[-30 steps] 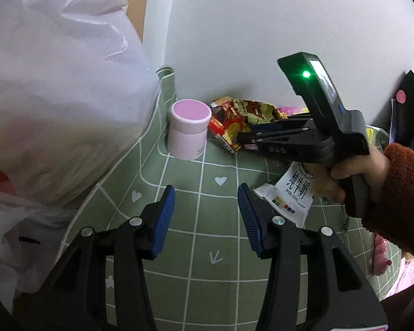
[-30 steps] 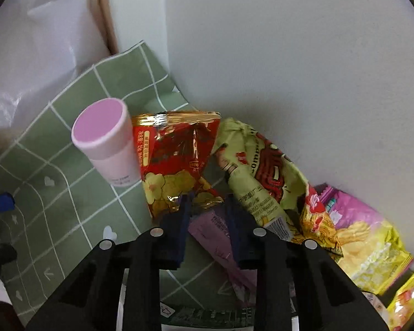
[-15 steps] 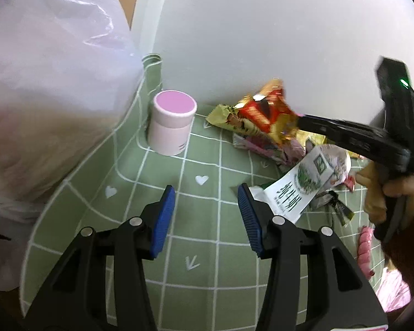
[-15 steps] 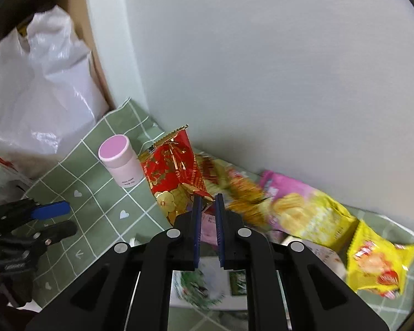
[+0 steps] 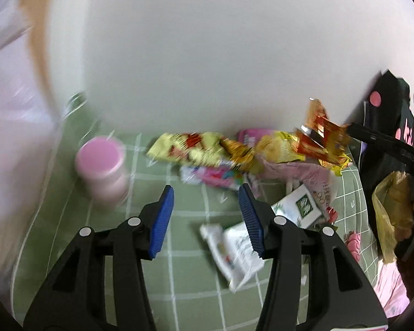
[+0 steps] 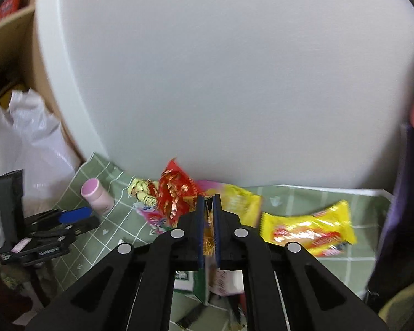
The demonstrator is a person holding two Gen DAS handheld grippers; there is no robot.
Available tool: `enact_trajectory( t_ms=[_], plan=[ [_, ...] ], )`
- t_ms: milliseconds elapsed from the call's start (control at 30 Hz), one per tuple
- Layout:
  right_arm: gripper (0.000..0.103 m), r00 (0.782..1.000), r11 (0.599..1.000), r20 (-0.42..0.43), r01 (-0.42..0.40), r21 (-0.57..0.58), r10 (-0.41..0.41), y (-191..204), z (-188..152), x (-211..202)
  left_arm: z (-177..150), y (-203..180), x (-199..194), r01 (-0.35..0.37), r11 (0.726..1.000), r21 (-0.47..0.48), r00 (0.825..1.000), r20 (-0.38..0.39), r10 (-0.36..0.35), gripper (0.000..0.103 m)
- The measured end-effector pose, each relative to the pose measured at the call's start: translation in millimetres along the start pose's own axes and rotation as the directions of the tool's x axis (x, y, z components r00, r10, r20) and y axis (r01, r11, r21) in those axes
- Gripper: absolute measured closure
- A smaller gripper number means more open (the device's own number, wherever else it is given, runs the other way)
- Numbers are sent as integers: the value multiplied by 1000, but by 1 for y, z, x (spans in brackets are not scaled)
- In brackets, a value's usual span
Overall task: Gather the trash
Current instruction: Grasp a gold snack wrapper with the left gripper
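The right gripper (image 6: pixel 207 222) had just closed on the red foil wrapper (image 6: pixel 176 190), lifted at lower centre, probably for the trash bag. The left gripper (image 5: pixel 204 218) stood open and empty above the green cloth (image 5: pixel 185 251).

A tablecloth (image 5: pixel 185 262) covers the table, its far edge against the wall (image 5: pixel 207 55). A lidded jar (image 5: pixel 102 168) stands near the far left corner. Snack wrappers (image 5: pixel 204 151) lie along the far edge, right of the jar. A milk carton (image 5: pixel 234 251) lies nearer the front edge. A plastic bag (image 6: pixel 27 143) sits beyond the left edge.
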State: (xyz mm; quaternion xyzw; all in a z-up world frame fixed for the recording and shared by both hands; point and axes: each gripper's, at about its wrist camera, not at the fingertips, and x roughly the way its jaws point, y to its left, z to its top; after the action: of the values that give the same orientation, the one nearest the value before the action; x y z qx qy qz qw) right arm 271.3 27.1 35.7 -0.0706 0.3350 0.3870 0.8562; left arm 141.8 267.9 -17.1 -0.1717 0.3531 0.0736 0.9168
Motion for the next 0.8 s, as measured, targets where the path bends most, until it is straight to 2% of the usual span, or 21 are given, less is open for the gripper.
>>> enact_trajectory(
  t_ms=[200, 433, 500, 600, 667, 700, 767, 800],
  plan=[
    [96, 995, 995, -26, 97, 39, -96, -27, -27, -17, 26, -18, 36, 13, 994, 105, 999, -41, -9, 56],
    [96, 976, 975, -136, 189, 119, -172, -63, -73, -28, 54, -23, 70, 14, 988, 151, 999, -40, -8, 54],
    [96, 973, 969, -159, 194, 150, -170, -73, -84, -33, 58, -22, 85, -8, 986, 168, 999, -48, 16, 54],
    [96, 981, 974, -154, 143, 175, -117, -73, -94, -37, 59, -19, 104, -45, 985, 167, 995, -78, 59, 54],
    [94, 981, 975, -154, 143, 168, -117, -74, -100, -42, 54, -16, 109, -30, 990, 138, 993, -110, 46, 54],
    [92, 981, 976, -153, 148, 161, -123, -76, -104, -45, 48, -16, 111, -10, 993, 116, 990, -139, 26, 54],
    [66, 981, 979, -151, 142, 147, -120, -76, -107, -46, 38, -19, 110, 17, 994, 105, 986, -165, 1, 54],
    [64, 983, 982, -151, 127, 141, -106, -76, -110, -47, 30, -24, 107, 37, 994, 104, 984, -180, -17, 54]
  ],
)
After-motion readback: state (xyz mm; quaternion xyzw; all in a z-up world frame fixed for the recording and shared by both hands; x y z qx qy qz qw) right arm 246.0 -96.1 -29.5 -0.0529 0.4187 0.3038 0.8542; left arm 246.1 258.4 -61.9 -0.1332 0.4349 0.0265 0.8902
